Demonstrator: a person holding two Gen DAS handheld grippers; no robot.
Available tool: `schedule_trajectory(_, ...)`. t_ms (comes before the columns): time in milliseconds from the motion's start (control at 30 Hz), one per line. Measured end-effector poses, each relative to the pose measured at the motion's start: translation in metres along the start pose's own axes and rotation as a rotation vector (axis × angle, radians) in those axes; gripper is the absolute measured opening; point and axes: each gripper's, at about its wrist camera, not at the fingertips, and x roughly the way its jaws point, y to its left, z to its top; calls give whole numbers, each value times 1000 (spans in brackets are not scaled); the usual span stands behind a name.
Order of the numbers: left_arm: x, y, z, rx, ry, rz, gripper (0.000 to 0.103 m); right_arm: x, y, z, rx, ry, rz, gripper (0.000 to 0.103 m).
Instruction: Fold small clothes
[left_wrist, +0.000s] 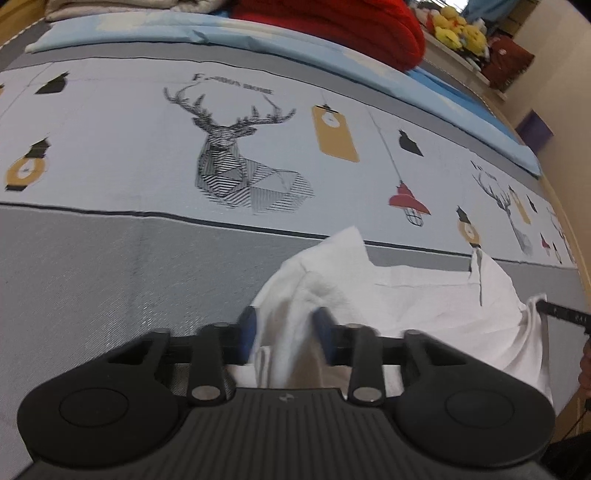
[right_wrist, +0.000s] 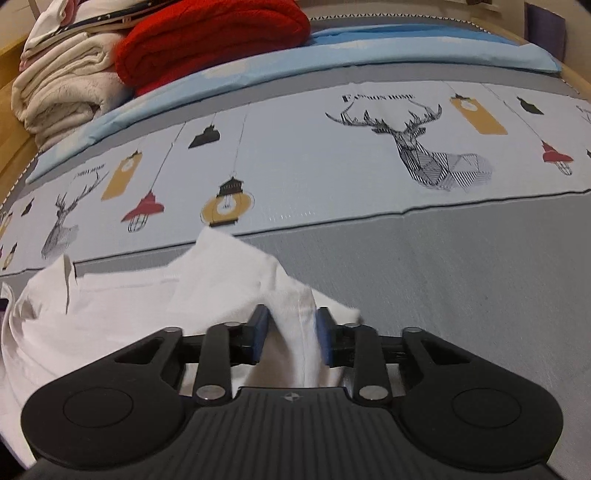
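A white shirt (left_wrist: 424, 299) lies crosswise on the bed (left_wrist: 110, 266), long side along the grey stripe. The left tongs (left_wrist: 286, 332) and right tongs (right_wrist: 291, 336) each seem pinched on a bunched end. A red blanket (right_wrist: 207, 33) sits far behind.

Deer-print bed (right_wrist: 461, 266) with white garment (right_wrist: 147, 295), red blanket (right_wrist: 207, 37).

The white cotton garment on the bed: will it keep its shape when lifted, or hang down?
The white cotton garment probably sags: it already bunches into soft folds. It seems light, and likely drags across the grey bedsheet.
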Motion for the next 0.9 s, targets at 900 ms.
schedule_trajectory(900,-5,20,15,-101,-76,50,18,17,-7,29,211,-43,-122,11)
